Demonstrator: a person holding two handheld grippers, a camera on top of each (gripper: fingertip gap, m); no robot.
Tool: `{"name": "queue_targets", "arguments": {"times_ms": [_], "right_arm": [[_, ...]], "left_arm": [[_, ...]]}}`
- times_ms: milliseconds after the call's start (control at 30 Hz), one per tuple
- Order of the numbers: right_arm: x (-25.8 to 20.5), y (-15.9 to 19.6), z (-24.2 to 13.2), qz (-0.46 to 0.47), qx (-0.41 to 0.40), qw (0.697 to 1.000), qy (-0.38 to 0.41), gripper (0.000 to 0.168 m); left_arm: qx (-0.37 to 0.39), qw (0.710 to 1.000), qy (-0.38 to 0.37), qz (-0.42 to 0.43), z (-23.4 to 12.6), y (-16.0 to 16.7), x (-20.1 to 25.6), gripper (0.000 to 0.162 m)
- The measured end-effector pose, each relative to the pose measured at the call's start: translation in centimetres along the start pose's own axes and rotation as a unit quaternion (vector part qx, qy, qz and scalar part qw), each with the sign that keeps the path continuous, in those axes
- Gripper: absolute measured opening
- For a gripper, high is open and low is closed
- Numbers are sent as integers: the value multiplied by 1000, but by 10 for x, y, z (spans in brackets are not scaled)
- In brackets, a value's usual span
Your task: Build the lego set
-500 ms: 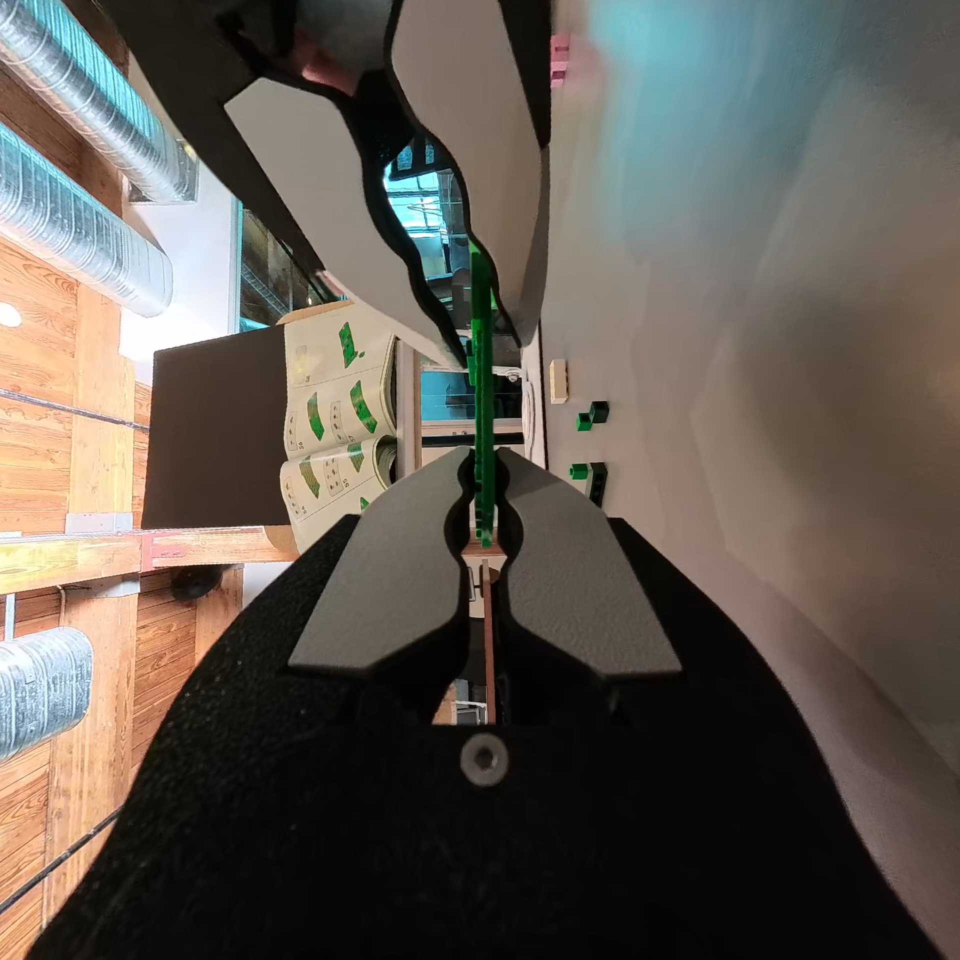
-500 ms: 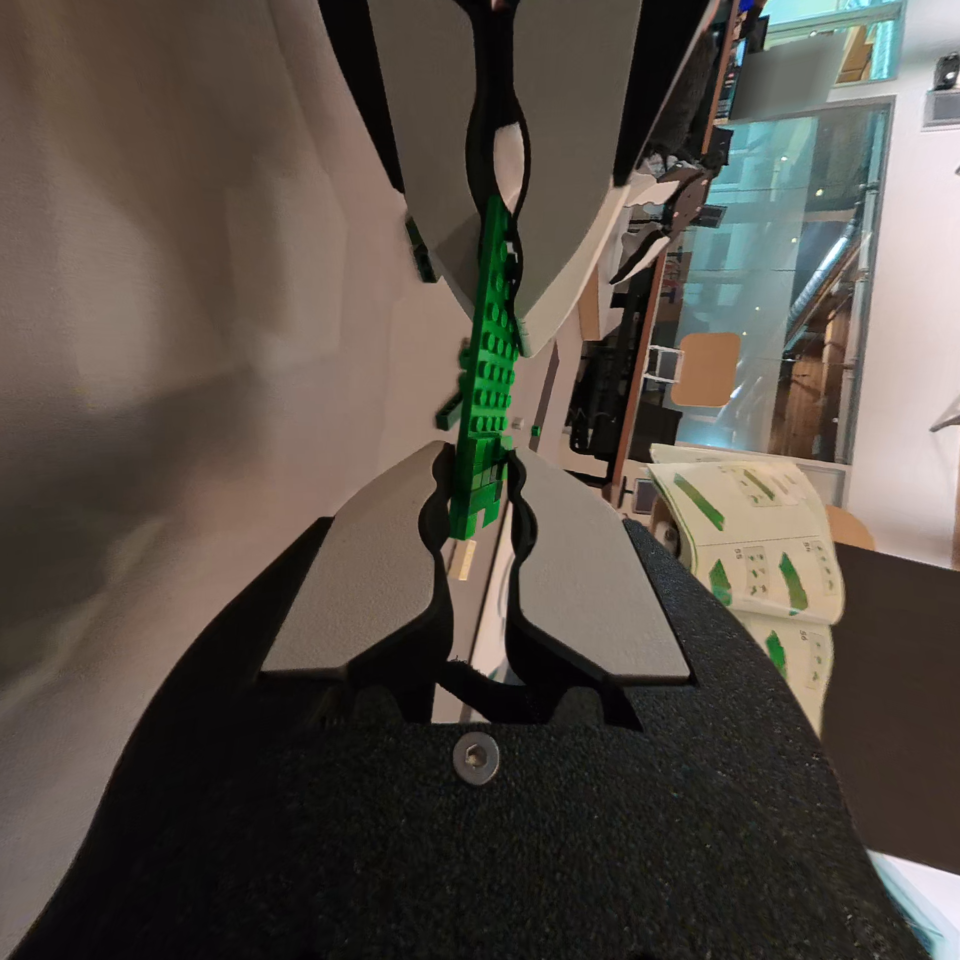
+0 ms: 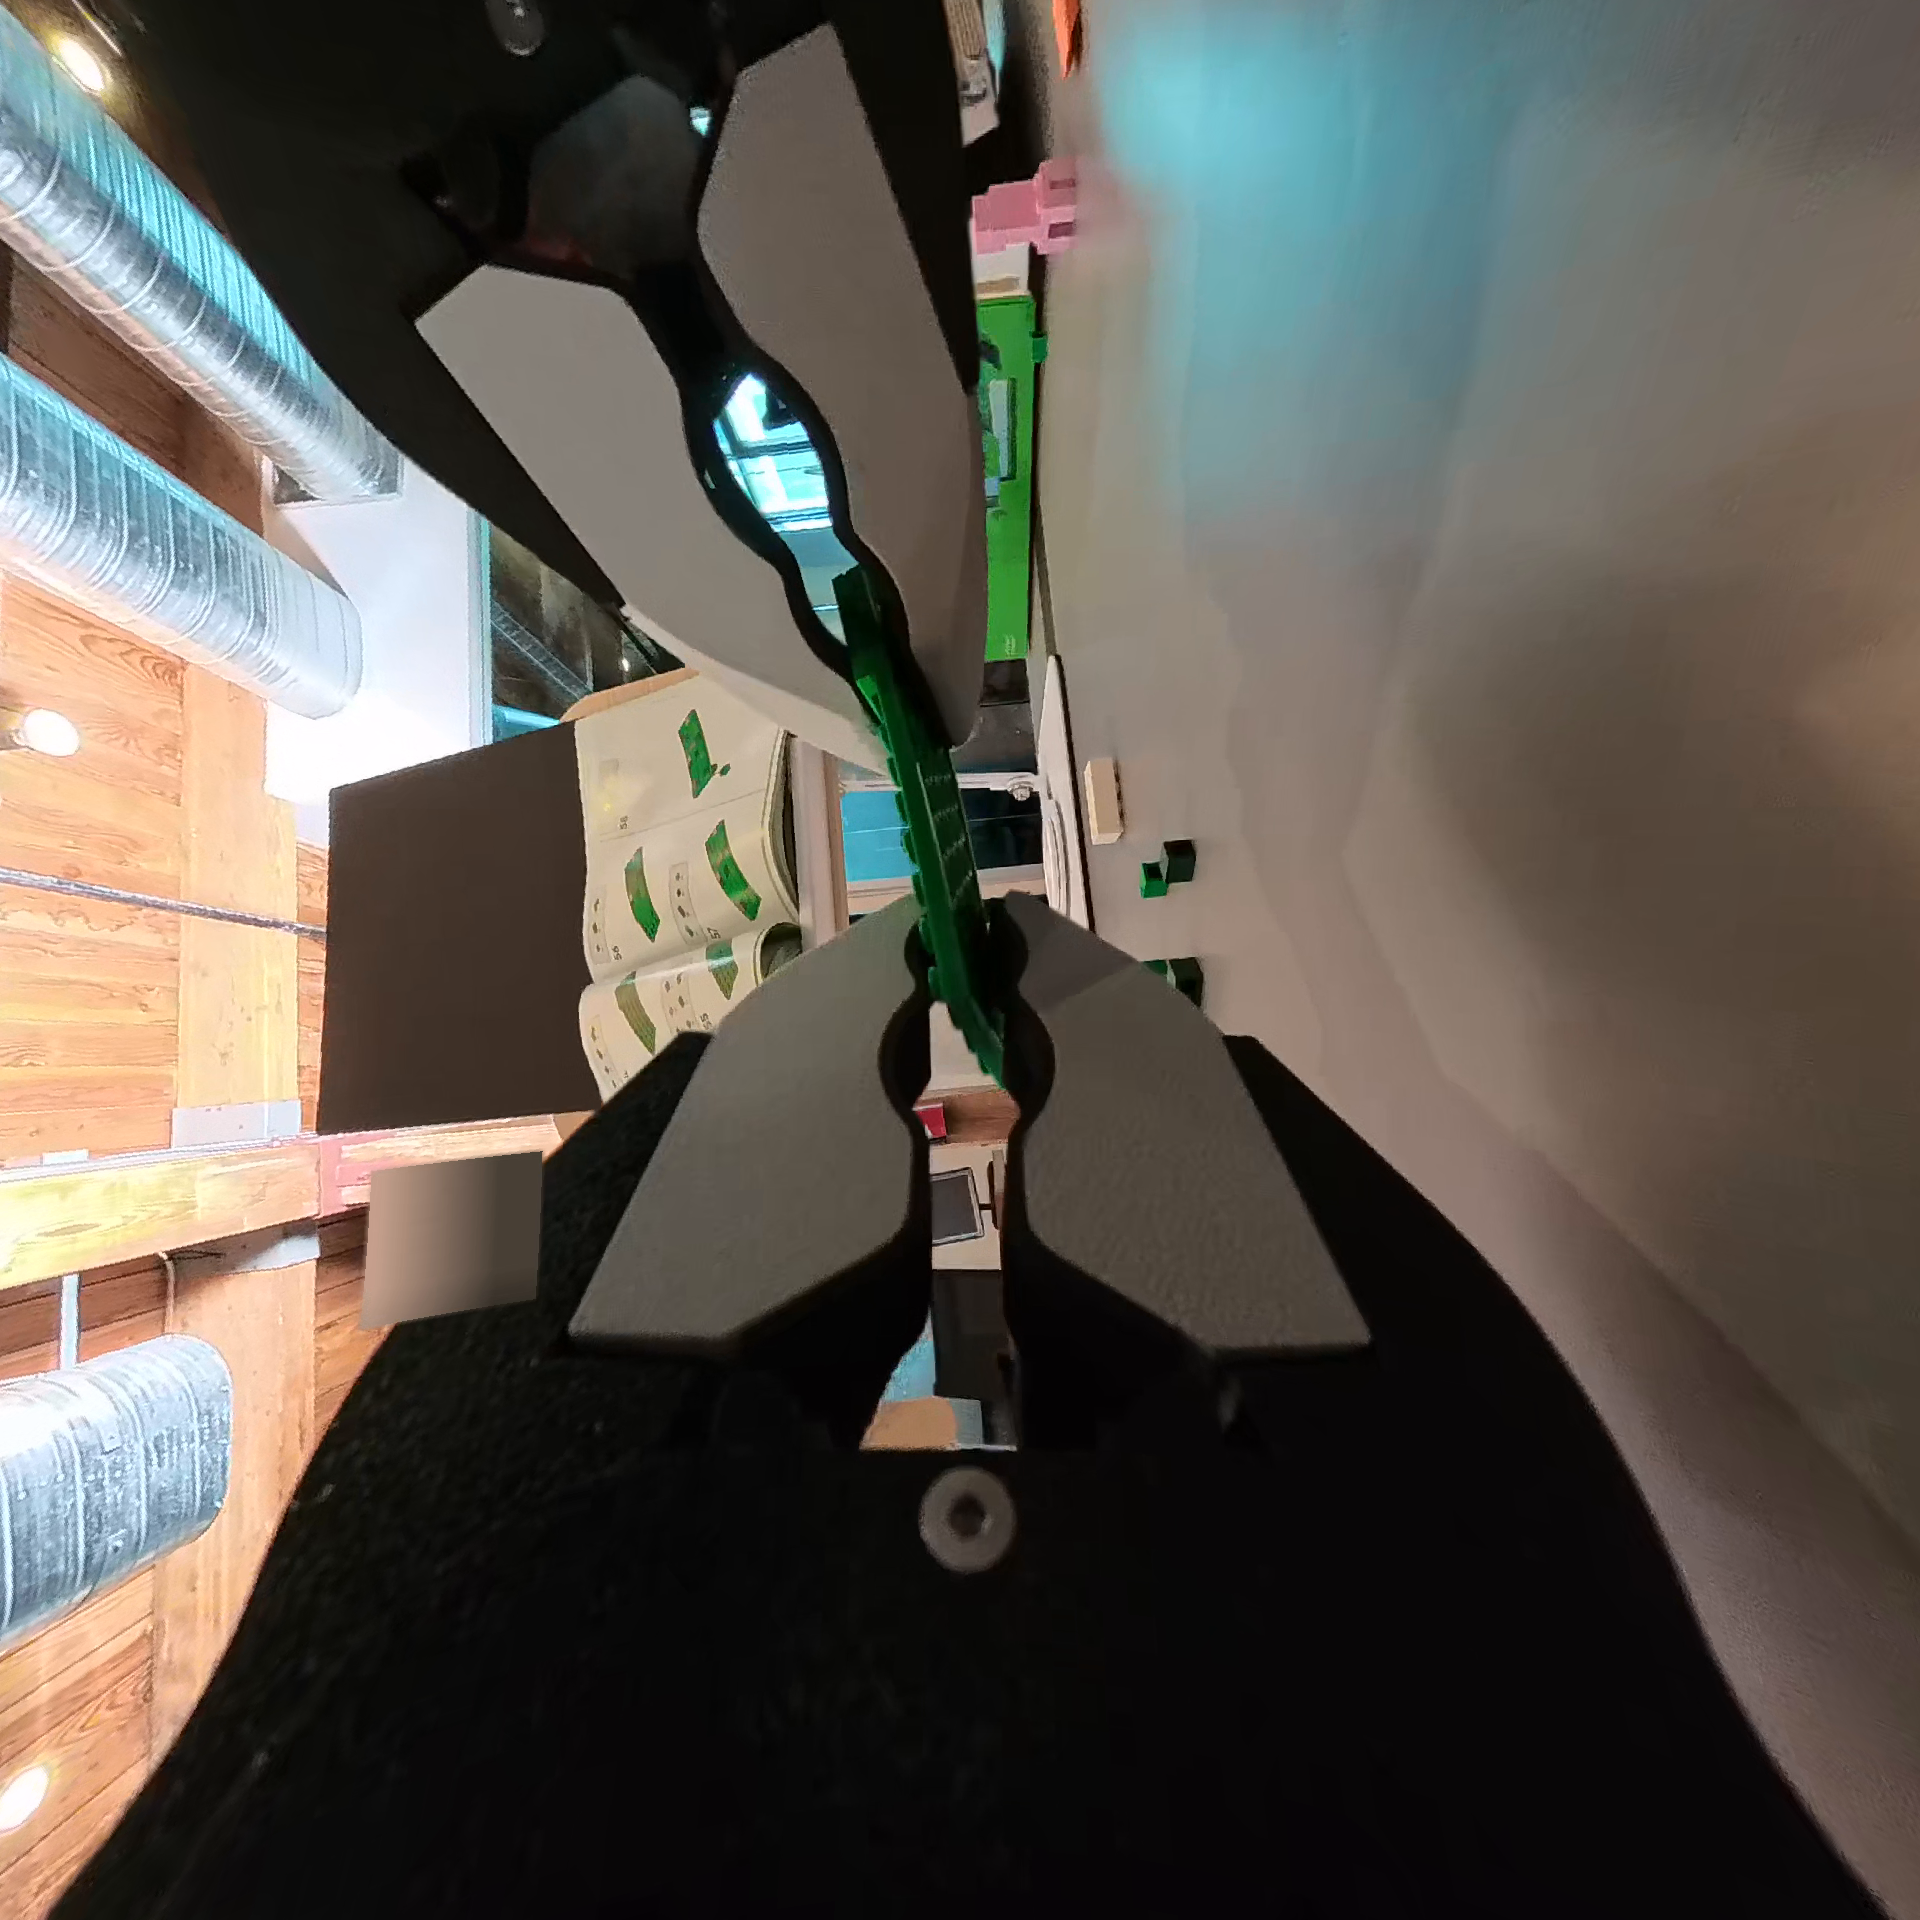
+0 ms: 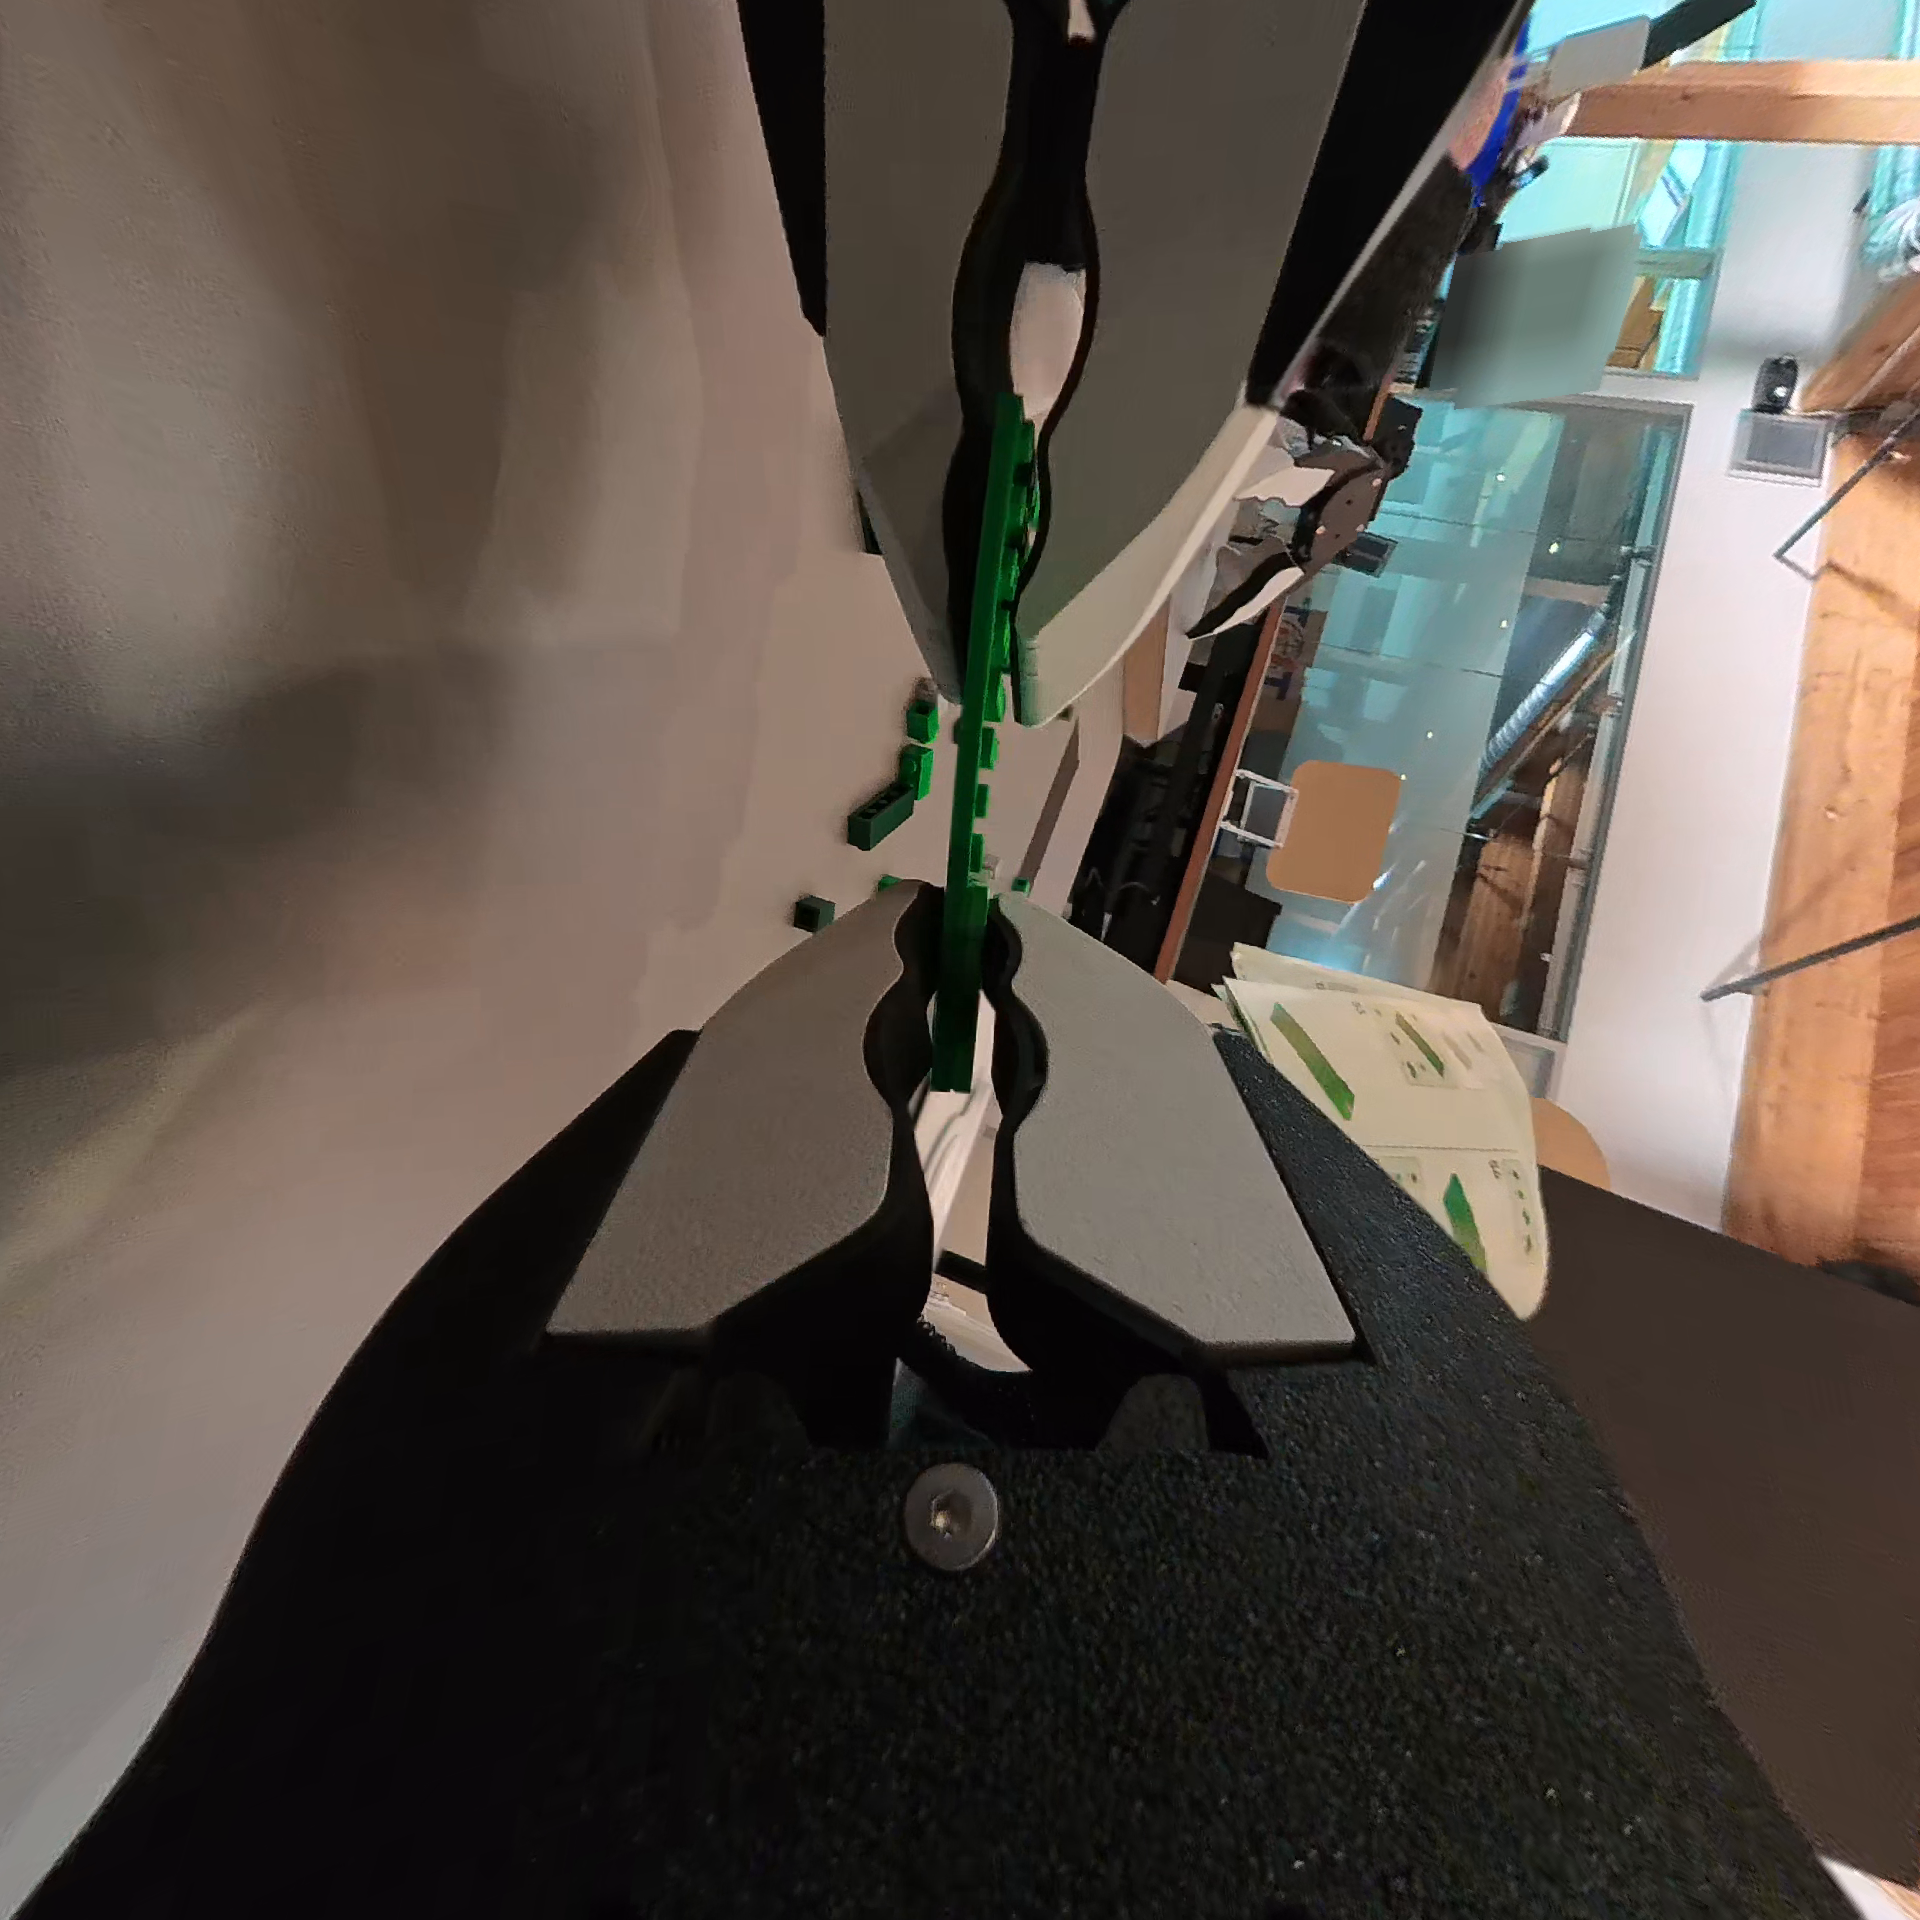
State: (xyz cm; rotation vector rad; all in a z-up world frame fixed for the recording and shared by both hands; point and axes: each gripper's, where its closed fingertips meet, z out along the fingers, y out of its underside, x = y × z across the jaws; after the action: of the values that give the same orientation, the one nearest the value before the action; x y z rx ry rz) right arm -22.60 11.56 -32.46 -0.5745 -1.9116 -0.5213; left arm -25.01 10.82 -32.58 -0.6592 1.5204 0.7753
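A long green lego plate assembly [image 3: 940, 842] hangs in the air above the white table, seen edge-on. My left gripper [image 3: 961, 935] is shut on one end of it. My right gripper [image 4: 961, 914] is shut on the other end of the plate [image 4: 977, 748]. Each view shows the other gripper clamped on the far end: the right one in the left wrist view [image 3: 904, 665], the left one in the right wrist view [image 4: 997, 623]. Both views are rolled sideways.
Loose green bricks [image 3: 1169, 868] and a tan brick [image 3: 1101, 798] lie on the white table [image 3: 1455, 935]. More green pieces [image 4: 883, 810] lie on the table in the right wrist view. An open instruction booklet [image 3: 686, 883] rests on a dark board. A pink brick [image 3: 1029, 208] lies farther off.
Both grippers have turned with the plate between them. In the left wrist view its face now shows at a slant; in the right wrist view it has turned edge-on. Both grips held.
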Motion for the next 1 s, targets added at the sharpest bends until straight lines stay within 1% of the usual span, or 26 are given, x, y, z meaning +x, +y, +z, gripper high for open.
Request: {"name": "queue_targets", "arguments": {"times_ms": [67, 100, 167, 233, 267, 300, 367, 500, 533, 600, 667, 733, 767, 833, 867, 1000], "right_arm": [[-3, 0, 1, 17, 6, 1000, -11, 7], [-3, -1, 1, 41, 13, 999, -19, 8], [-1, -2, 0, 105, 31, 994, -27, 14], [-2, -3, 1, 128, 33, 991, -38, 25], [-3, -3, 2, 129, 30, 990, -37, 29], [-3, -3, 3, 127, 28, 991, -36, 30], [-2, -3, 4, 113, 30, 993, -21, 21], [1, -2, 4, 85, 25, 996, -5, 15], [3, -2, 3, 83, 28, 996, -1, 8], [3, -1, 2, 69, 30, 997, -8, 7], [0, -1, 4, 79, 29, 996, -22, 7], [1, -1, 4, 102, 34, 994, -17, 11], [4, -1, 2, 114, 39, 993, -9, 16], [7, 2, 1, 127, 37, 991, 9, 32], [7, 5, 1, 122, 32, 992, 17, 36], [6, 13, -2, 83, 11, 995, 52, 32]], "left_arm": [[1, 1000, 2, 4, 0, -1, 1, 8], [1, 1000, 5, 6, 0, -1, 2, 8], [-2, 1000, -6, 2, 0, 1, -2, 7], [-2, 1000, -21, -4, -1, 1, -8, 4], [0, 1000, -19, 1, -2, 1, -8, 4], [-1, 1000, -17, 7, -2, 1, -6, 4], [-5, 1000, -21, 8, -1, 2, -7, 4], [-2, 1000, -21, 8, -2, 1, -8, 5], [2, 1000, -17, 9, -2, 0, -6, 6], [11, 1000, -11, -2, -2, -4, -5, 8], [12, 1000, -4, -4, -1, -4, -3, 9], [12, 1000, -7, -9, -1, -3, -3, 7], [10, 1000, -18, -13, -2, -2, -7, 6], [8, 999, -30, -9, -3, -2, -12, 5], [6, 1000, -28, -4, -3, -2, -11, 5], [-1, 1000, -25, -4, -2, 1, -9, 4]]}}
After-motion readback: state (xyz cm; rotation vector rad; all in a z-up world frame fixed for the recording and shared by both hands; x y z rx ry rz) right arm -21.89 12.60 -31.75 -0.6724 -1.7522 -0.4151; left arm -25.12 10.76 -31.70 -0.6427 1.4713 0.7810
